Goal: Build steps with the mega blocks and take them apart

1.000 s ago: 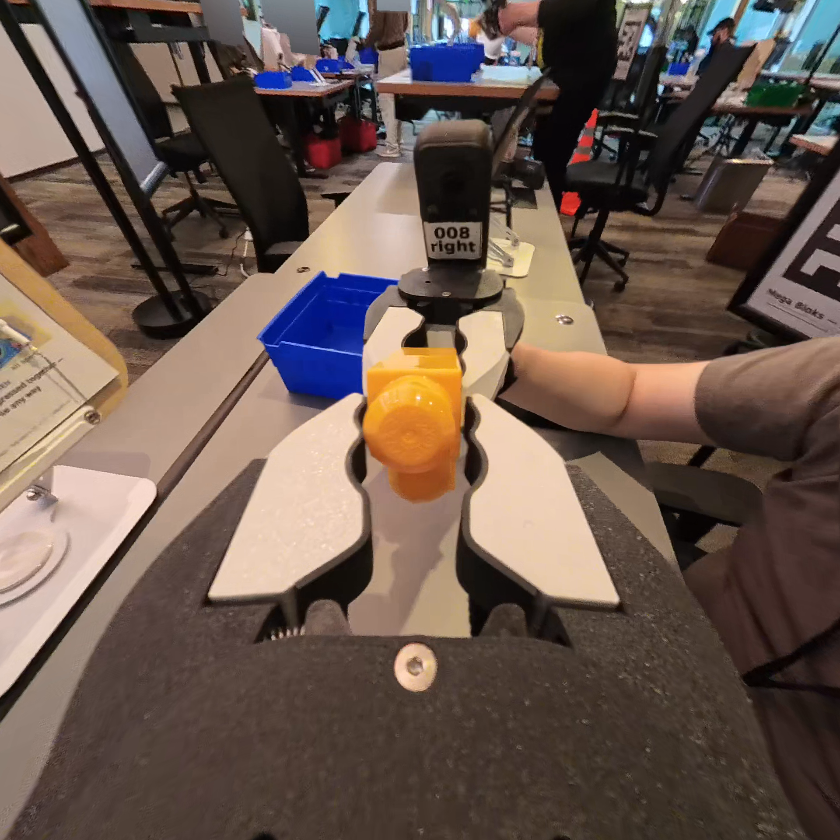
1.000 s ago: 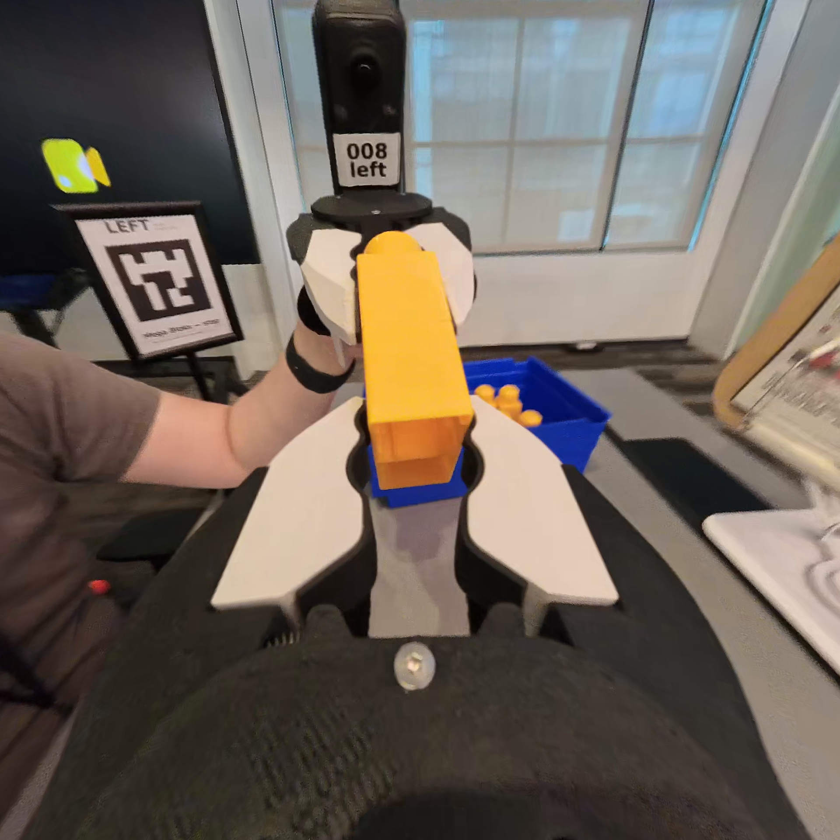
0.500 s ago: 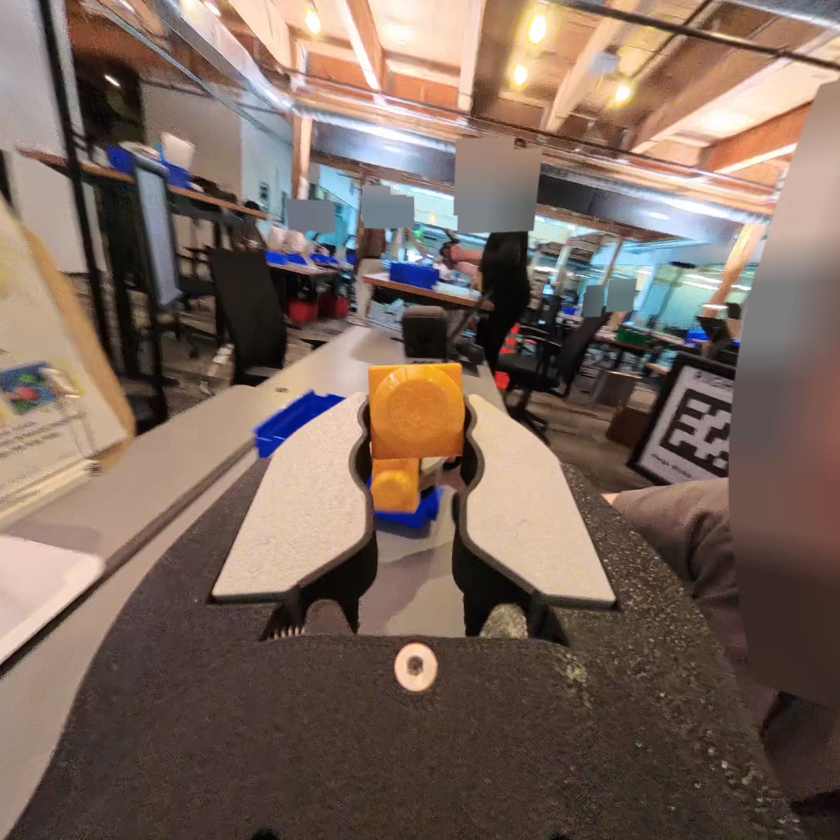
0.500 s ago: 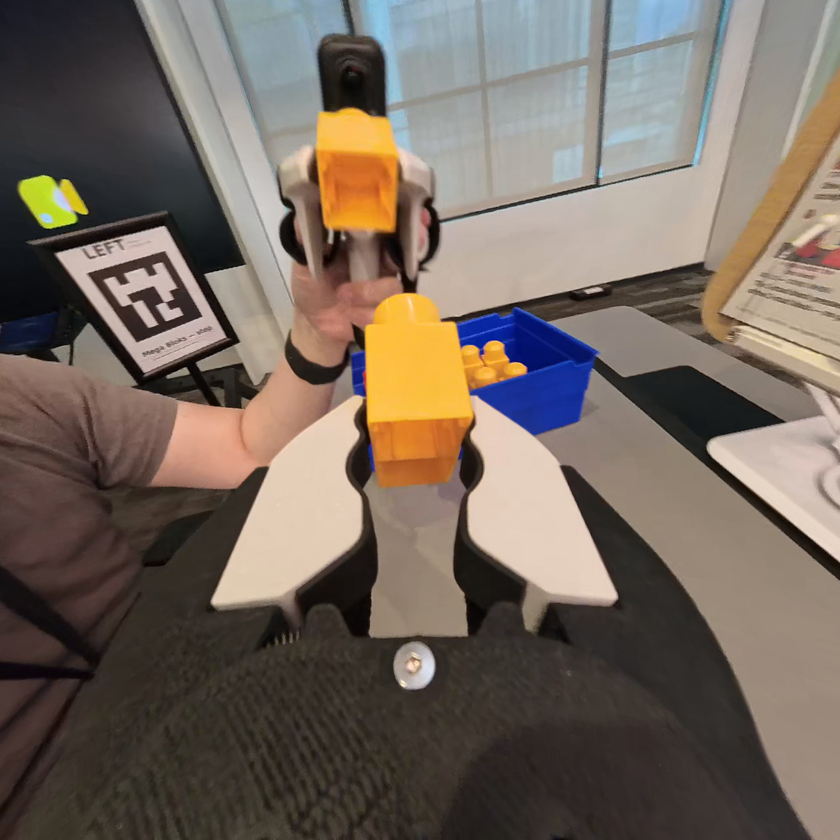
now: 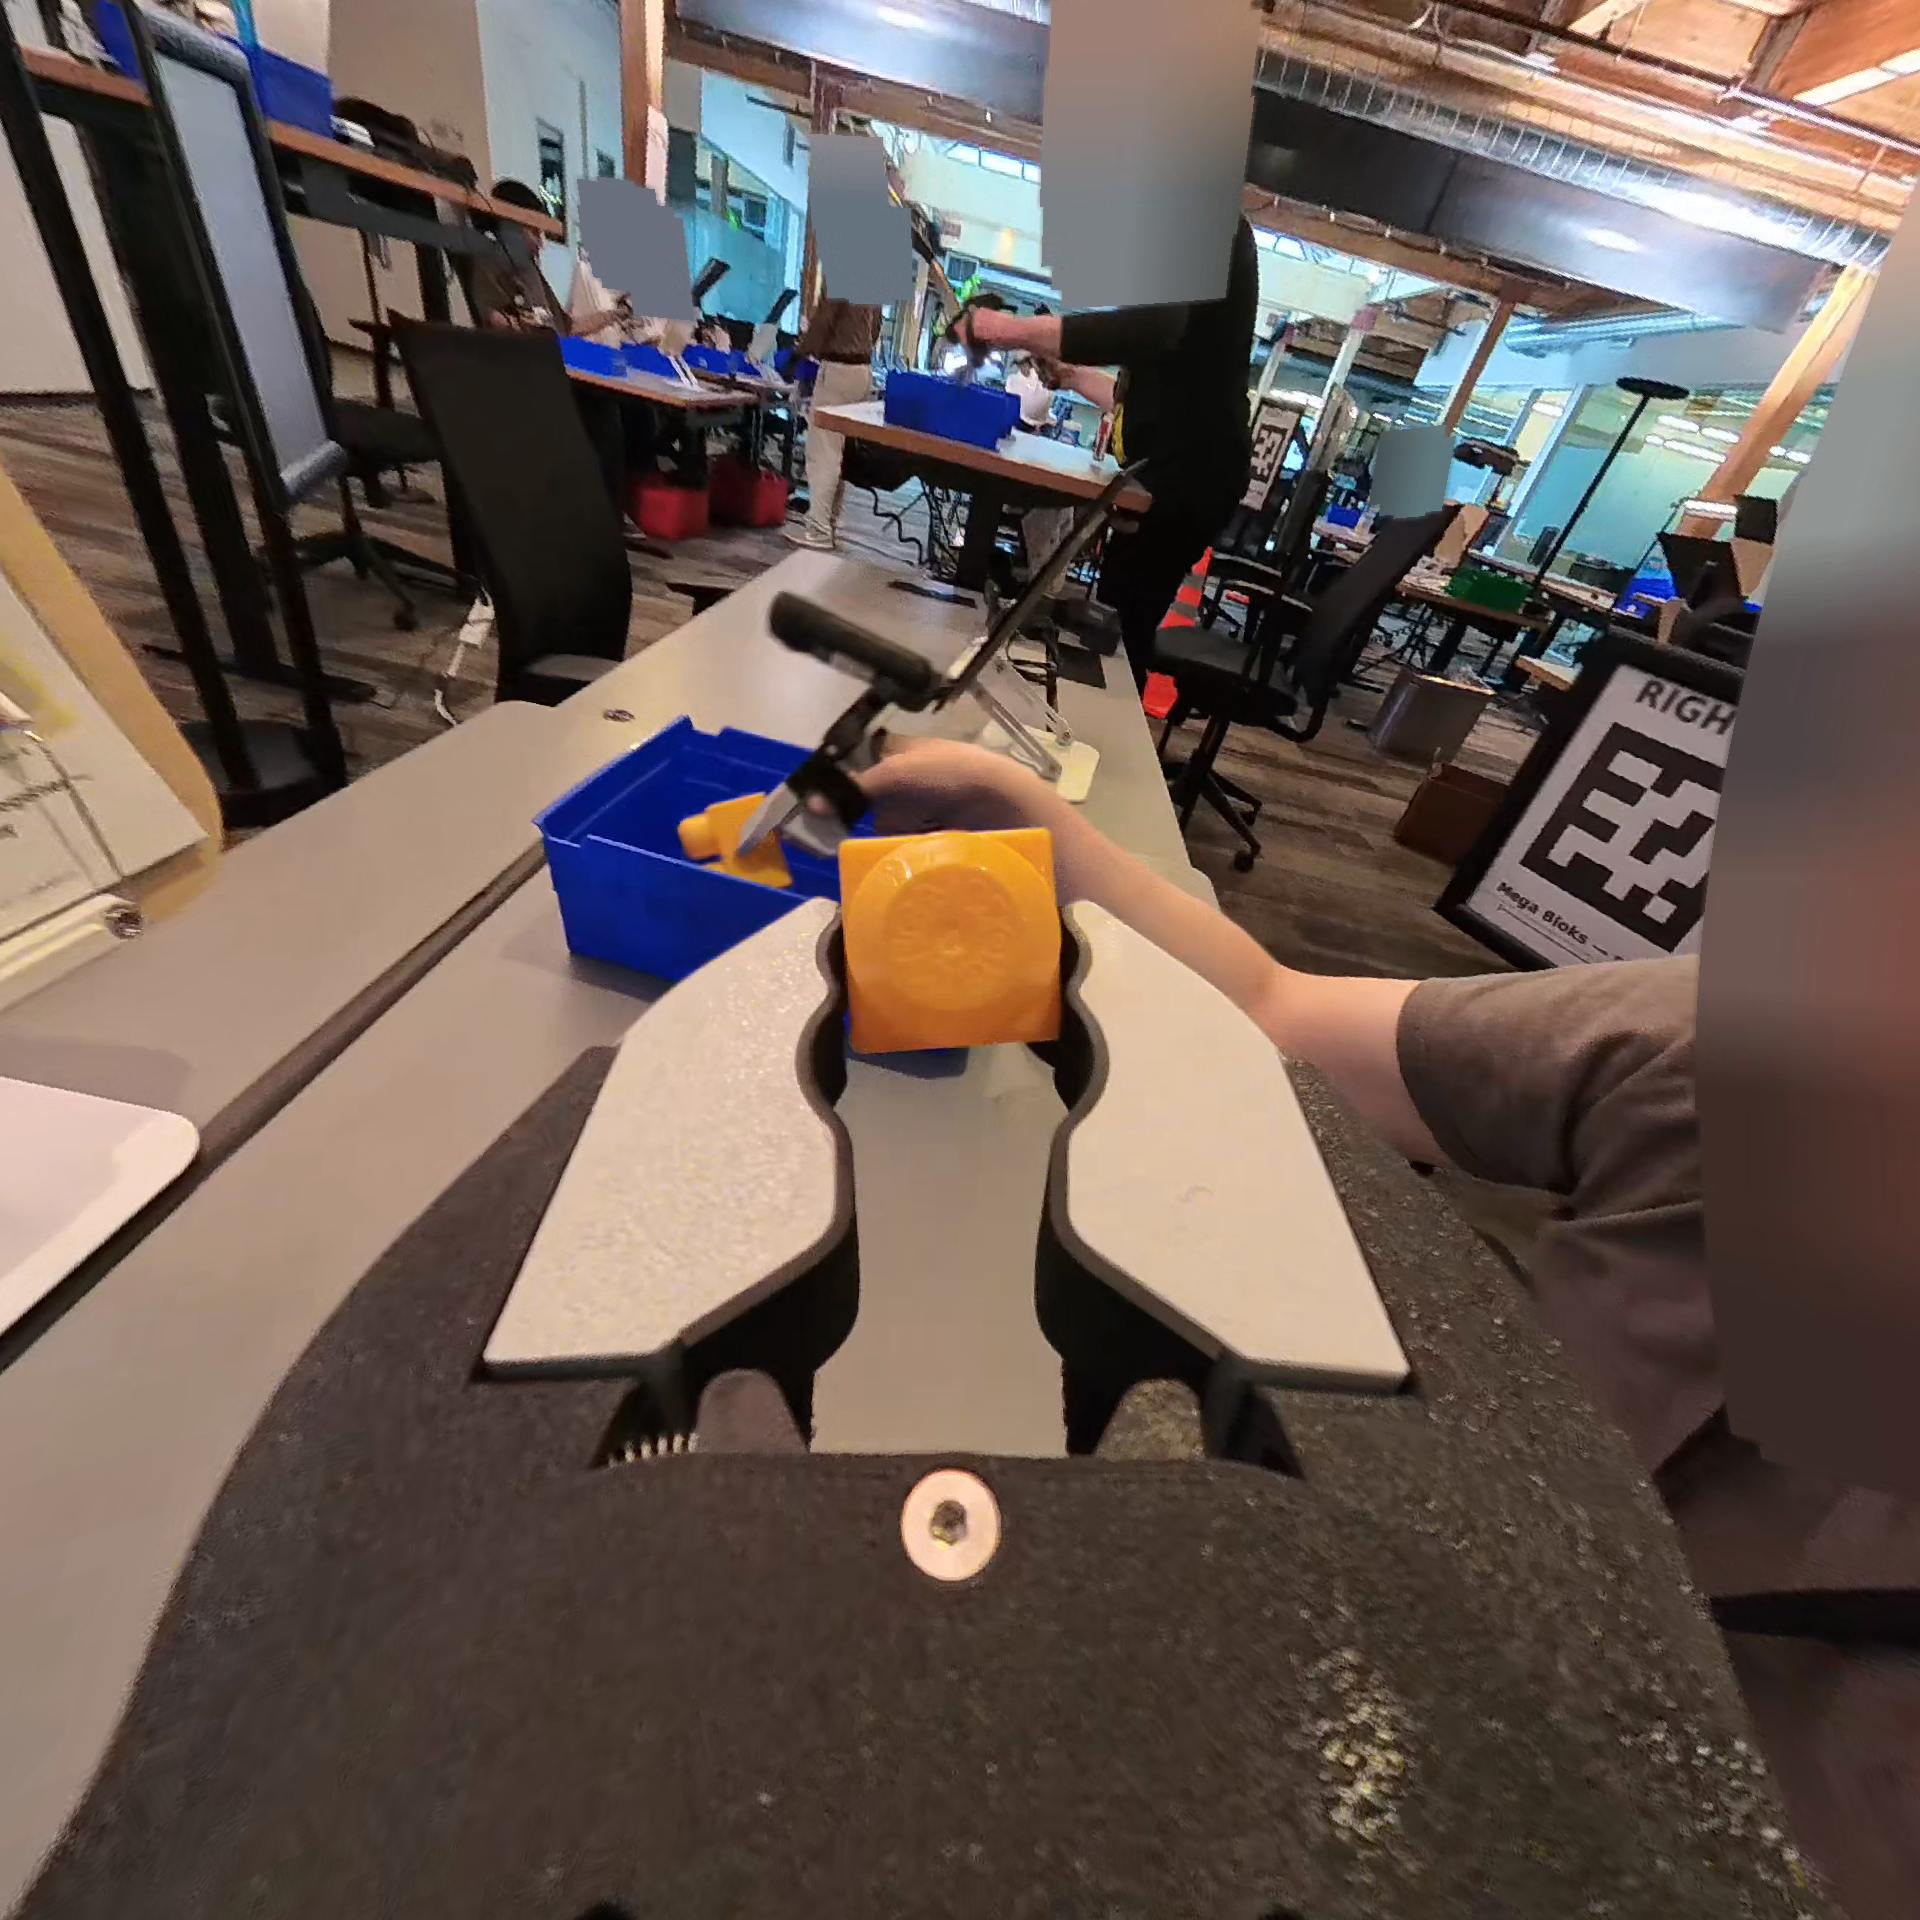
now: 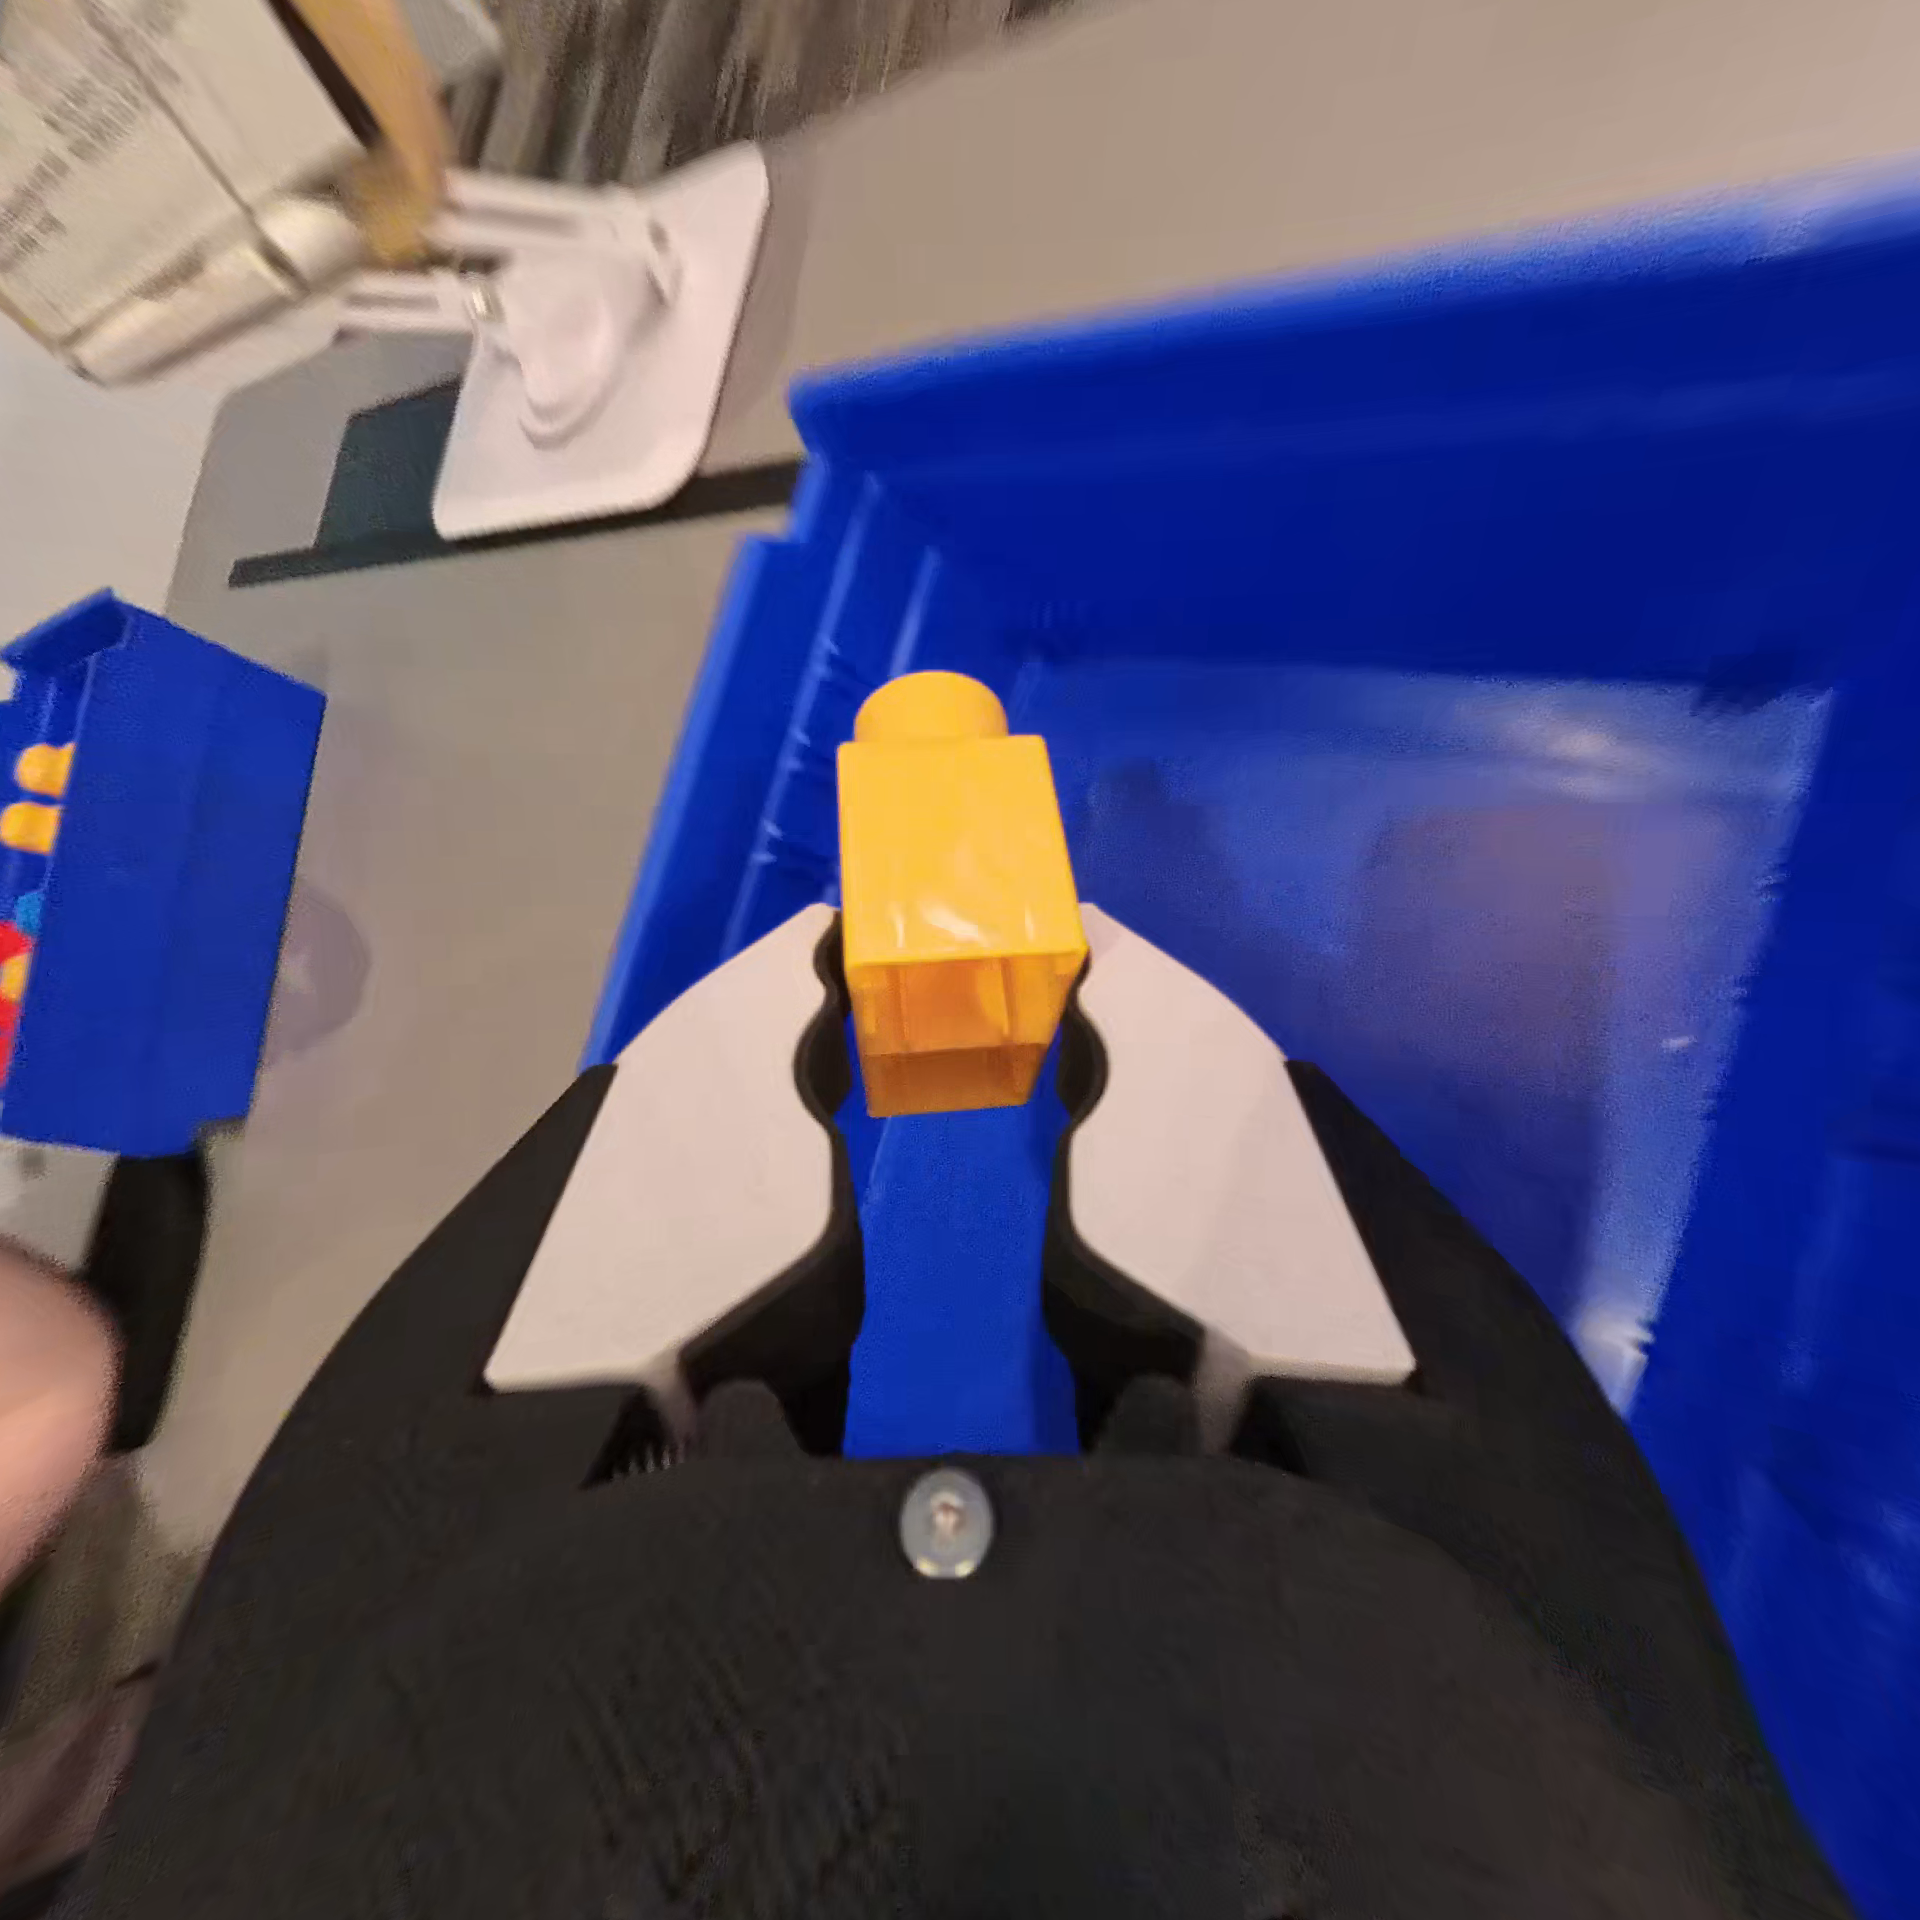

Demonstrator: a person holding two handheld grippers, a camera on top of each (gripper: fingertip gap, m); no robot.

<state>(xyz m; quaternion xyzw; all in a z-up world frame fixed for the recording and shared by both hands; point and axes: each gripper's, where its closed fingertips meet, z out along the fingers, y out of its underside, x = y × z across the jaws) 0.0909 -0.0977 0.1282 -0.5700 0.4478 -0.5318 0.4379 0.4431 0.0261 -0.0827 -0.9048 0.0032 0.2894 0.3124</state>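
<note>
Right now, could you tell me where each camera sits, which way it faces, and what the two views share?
Left wrist view: rides the left claw, facing along the grey table into the office; shows its orange block, the person's forearm, and the right claw dipping into the blue bin.
Right wrist view: rides the right claw, tilted down into the blue bin; shows its own orange block.
Shared: the blue bin, the table and the right claw.

Both blocks are the same bright orange: the one in the left gripper point(image 5: 948, 971) and the one in the right gripper point(image 6: 954, 997). Gripper fingers point(image 5: 686, 1143) are pale grey on black bodies. The bin point(image 6: 1455, 436) is deep blue, the table point(image 5: 312, 935) plain grey. Far right there's a black-and-white checker-pattern sign point(image 5: 1631, 831).
</note>
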